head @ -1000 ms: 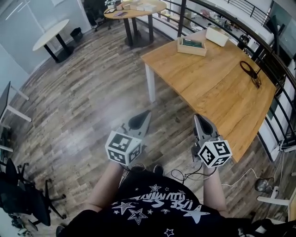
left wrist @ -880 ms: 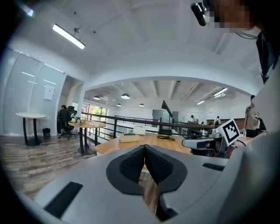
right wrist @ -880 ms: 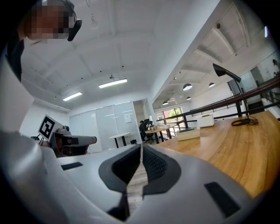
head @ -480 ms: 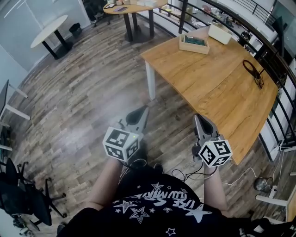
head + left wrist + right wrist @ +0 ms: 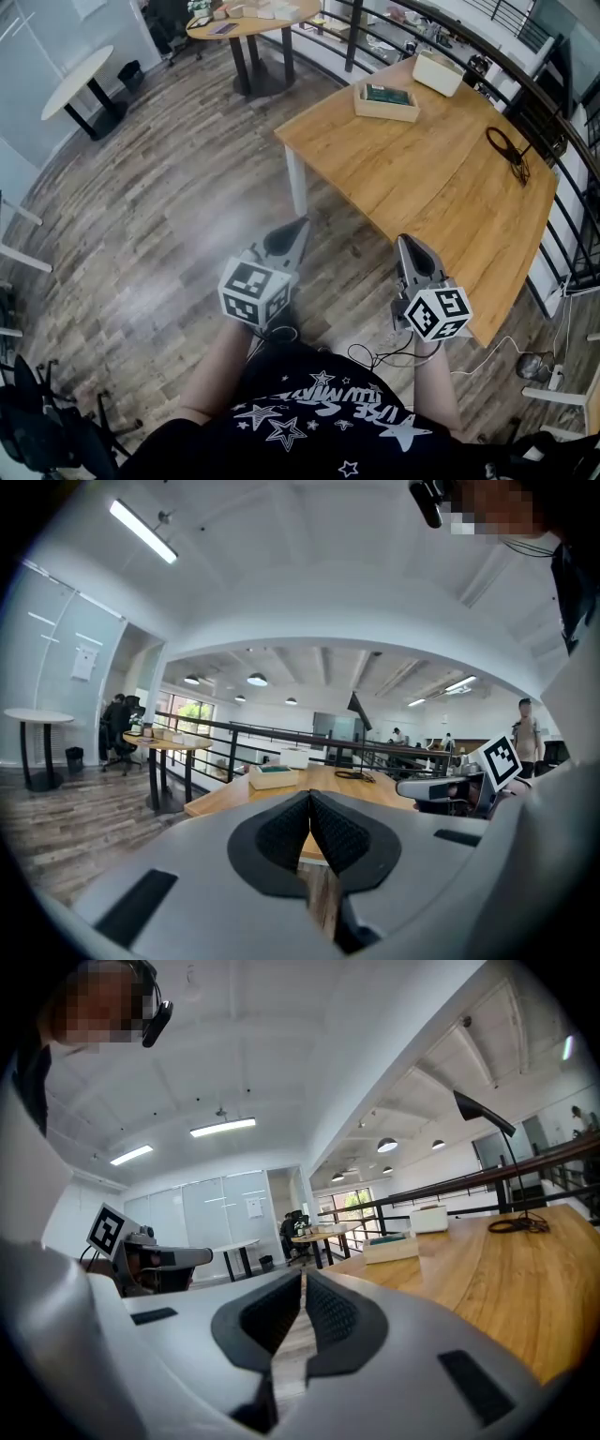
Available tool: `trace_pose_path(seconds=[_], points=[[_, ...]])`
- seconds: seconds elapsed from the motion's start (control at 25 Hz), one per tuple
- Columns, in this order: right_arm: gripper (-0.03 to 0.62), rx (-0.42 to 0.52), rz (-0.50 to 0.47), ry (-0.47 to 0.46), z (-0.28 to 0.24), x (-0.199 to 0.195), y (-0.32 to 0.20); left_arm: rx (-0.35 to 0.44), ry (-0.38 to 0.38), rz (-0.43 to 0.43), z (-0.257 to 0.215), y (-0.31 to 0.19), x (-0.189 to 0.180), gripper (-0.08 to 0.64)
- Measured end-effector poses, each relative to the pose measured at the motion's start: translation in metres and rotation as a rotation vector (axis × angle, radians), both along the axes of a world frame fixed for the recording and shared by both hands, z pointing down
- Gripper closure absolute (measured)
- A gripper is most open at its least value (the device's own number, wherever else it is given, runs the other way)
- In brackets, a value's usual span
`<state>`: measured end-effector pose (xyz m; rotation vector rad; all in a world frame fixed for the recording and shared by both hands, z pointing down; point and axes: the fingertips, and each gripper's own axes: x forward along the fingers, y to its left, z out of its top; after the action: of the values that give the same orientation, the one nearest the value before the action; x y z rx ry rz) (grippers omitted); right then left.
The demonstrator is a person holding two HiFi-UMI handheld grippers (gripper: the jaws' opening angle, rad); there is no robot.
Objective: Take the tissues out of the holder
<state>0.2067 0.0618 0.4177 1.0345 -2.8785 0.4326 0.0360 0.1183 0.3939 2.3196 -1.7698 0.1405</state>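
A shallow wooden box point(image 5: 384, 101) with a green packet in it sits at the far end of the wooden table point(image 5: 441, 197). A cream box point(image 5: 439, 72) stands just behind it. The left gripper view shows the same wooden box point(image 5: 273, 776) and cream box point(image 5: 295, 757) far ahead, and the right gripper view shows the wooden box point(image 5: 391, 1248) too. My left gripper point(image 5: 298, 228) hangs over the floor, shut and empty. My right gripper point(image 5: 408, 244) hovers at the table's near edge, also shut and empty. Both are well short of the boxes.
A coiled black cable point(image 5: 511, 150) lies at the table's right side. A black railing point(image 5: 525, 84) runs behind the table. A round wooden table point(image 5: 239, 19) and a white round table point(image 5: 80, 80) stand further off. Office chairs point(image 5: 47, 431) are at lower left.
The head view has shifted a little, so the table sits slightly further left. The left gripper drifted slightly; both grippers stay shut and held low.
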Motion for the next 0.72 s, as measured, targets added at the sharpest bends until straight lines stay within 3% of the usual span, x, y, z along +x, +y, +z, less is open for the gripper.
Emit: trace_pose_path(seconds=[0.44,0.72], points=[[0.568,-0.002,0.108,0.029,-0.006,-0.062,-0.063,0.004,0.028,0.119,-0.002,-0.085,-0.061,0.546],[0.568,-0.003,0.143,0.044,-0.014,-0.107,-0.072,0.002,0.039,0.186,-0.010,-0.108,-0.102,0.546]])
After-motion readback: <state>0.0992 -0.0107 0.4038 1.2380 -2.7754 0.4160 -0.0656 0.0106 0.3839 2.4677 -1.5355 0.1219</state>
